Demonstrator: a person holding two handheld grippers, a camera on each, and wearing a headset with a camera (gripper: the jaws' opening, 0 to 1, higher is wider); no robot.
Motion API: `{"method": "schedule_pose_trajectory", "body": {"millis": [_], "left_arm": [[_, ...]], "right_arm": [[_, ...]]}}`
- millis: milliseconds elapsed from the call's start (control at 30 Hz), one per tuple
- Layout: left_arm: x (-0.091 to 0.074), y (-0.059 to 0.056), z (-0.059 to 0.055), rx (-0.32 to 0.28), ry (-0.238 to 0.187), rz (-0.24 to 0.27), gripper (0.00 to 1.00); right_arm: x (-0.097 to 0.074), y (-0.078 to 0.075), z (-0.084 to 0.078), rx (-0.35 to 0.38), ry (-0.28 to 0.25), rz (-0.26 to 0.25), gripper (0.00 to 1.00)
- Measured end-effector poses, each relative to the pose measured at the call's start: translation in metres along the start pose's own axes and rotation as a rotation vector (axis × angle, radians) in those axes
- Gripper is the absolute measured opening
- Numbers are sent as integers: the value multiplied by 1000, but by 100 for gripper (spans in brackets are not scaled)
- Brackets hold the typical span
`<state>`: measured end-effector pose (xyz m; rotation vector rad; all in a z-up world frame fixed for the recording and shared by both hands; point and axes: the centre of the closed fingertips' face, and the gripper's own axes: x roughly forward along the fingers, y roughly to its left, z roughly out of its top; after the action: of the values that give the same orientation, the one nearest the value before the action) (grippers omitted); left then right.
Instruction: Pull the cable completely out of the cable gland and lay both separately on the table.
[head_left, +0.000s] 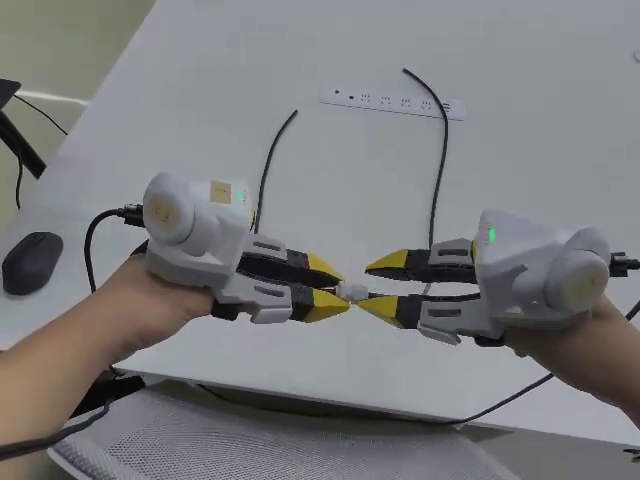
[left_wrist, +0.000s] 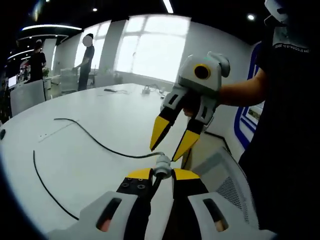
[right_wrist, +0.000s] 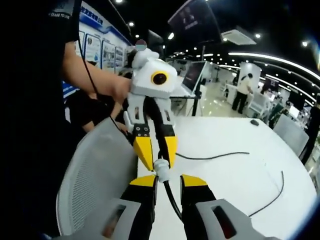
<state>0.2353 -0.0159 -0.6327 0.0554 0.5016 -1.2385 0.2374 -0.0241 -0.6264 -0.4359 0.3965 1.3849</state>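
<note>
A small white cable gland (head_left: 352, 292) (left_wrist: 161, 164) (right_wrist: 161, 167) hangs in the air over the table's near edge, and my left gripper (head_left: 335, 288) (left_wrist: 162, 174) (right_wrist: 159, 150) is shut on it. A thin black cable (head_left: 440, 170) (left_wrist: 100, 145) (right_wrist: 172, 197) runs out of the gland and trails across the white table (head_left: 330, 220). My right gripper (head_left: 375, 285) (left_wrist: 170, 140) (right_wrist: 170, 181) faces the left one tip to tip. It is open, with its yellow jaws on either side of the cable just beyond the gland.
A second loose black cable (head_left: 268, 165) lies on the table behind the left gripper. A white power strip (head_left: 392, 102) lies at the far side and a black mouse (head_left: 32, 262) at the left edge. A grey mesh chair (head_left: 250, 440) is below the grippers. People stand in the background.
</note>
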Motion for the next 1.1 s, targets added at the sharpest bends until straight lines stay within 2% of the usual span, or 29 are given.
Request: {"method": "schedule_pose_trajectory", "body": {"millis": [67, 100, 133, 167, 200, 267, 300, 367, 400, 567, 667, 1000, 1100], "left_arm": [[-1, 1, 0, -10, -5, 7, 15], [-1, 3, 0, -9, -6, 14, 15], [-2, 4, 0, -11, -5, 19, 15], [-1, 4, -1, -15, -2, 20, 15], [-1, 5, -2, -18, 1, 23, 15], [-1, 7, -2, -18, 1, 29, 15], [-1, 6, -2, -22, 1, 28, 15], [-1, 6, -1, -25, -3, 26, 15], [0, 5, -1, -26, -2, 23, 15], [0, 5, -1, -25, 5, 21, 15], [0, 5, -1, -27, 6, 23, 15], [-1, 5, -3, -22, 10, 14, 15], [-1, 4, -3, -13, 13, 11, 15]], "right_arm": [[-1, -1, -6, 17, 22, -36, 10], [-1, -5, -11, 4, 46, -74, 10], [-1, -4, -12, -7, 52, -83, 10], [0, 1, -3, 8, -3, -69, 11], [1, 5, 1, 51, -30, -56, 11], [3, 4, -8, 13, 29, -76, 12], [5, 2, -13, -59, 72, -100, 11], [9, -3, -23, -111, 132, -142, 10], [10, -3, -24, -119, 138, -151, 10], [13, 0, -17, -125, 112, -159, 8], [14, 0, -15, -153, 117, -170, 4], [14, -2, -15, -144, 119, -190, 0], [14, -2, -17, -114, 122, -196, 0]]}}
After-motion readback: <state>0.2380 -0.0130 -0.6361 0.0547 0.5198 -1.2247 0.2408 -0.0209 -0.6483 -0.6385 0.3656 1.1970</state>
